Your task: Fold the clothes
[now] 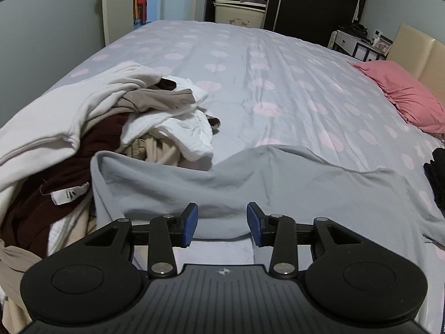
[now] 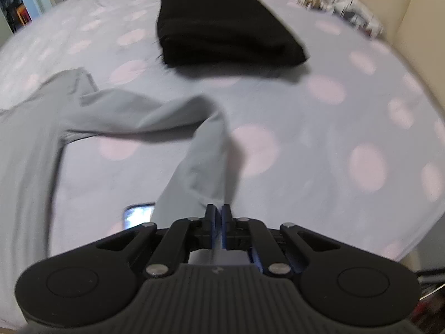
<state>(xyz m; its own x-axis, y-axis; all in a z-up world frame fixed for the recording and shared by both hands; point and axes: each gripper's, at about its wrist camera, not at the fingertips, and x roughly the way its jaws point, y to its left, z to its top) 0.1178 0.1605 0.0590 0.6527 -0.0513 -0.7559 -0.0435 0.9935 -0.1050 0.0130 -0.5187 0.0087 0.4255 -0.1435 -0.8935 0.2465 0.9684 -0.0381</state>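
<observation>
**Grey shirt spread on the bed**

The grey shirt [image 1: 250, 183] lies near the bed's [image 1: 250, 69] front edge, a sleeve [image 2: 200, 164] lifted. The right gripper [image 2: 218, 211] pinches that sleeve's end, jaws nearly together. The left gripper [image 1: 222, 222] hovers over the shirt's near hem, jaws wide, holding nothing. Left lies a clothes pile [image 1: 83, 128] with a white tag [image 1: 69, 194], its mark unreadable. Far right sit folded black clothes [image 2: 222, 27]; a phone [image 2: 139, 214] lies near.

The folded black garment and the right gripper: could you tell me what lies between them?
In the right wrist view, the grey garment clamped by the right gripper stretches ahead, then bare dotted bedsheet reaches the folded black garment.
</observation>
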